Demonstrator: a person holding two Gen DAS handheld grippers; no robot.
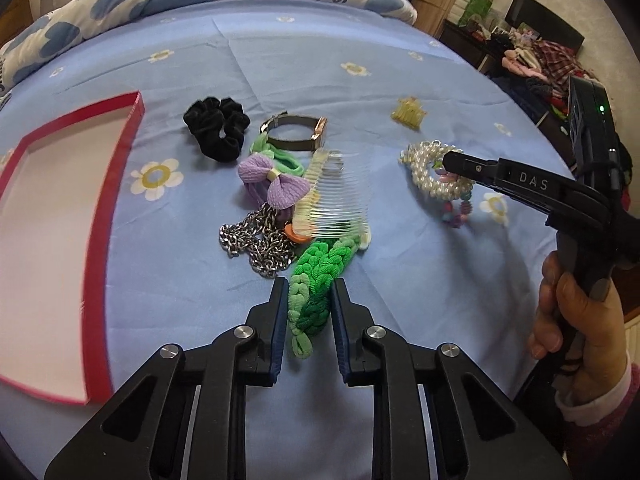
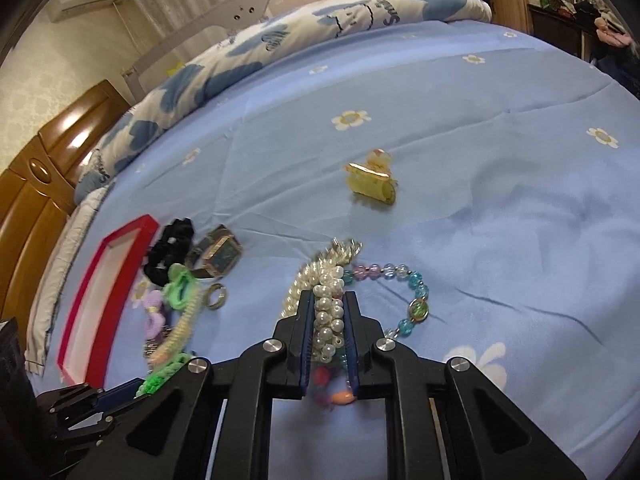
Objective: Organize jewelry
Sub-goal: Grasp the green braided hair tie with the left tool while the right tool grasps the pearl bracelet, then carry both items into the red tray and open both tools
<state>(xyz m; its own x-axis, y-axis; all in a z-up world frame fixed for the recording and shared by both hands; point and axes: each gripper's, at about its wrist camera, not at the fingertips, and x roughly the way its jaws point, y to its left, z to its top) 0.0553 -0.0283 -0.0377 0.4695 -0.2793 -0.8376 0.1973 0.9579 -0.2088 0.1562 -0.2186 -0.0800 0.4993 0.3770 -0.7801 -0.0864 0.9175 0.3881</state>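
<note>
A green braided hair band (image 1: 320,264) lies on the blue bedsheet with its near end between the fingers of my left gripper (image 1: 309,292), which is shut on it. My right gripper (image 2: 330,300) is shut on a white pearl hair piece (image 2: 332,280); in the left wrist view the right gripper (image 1: 452,160) reaches in from the right over those pearls (image 1: 424,176). A colourful beaded bracelet (image 2: 416,292) curls beside the pearls. A red box with a white inside (image 1: 132,120) lies open at the left.
Between the box and the pearls lie a black scrunchie (image 1: 218,128), a watch (image 1: 298,132), a purple bow (image 1: 276,184), a clear comb (image 1: 336,200) and a silver chain (image 1: 256,244). A yellow claw clip (image 2: 372,180) sits farther back, a ring (image 2: 216,297) near the watch.
</note>
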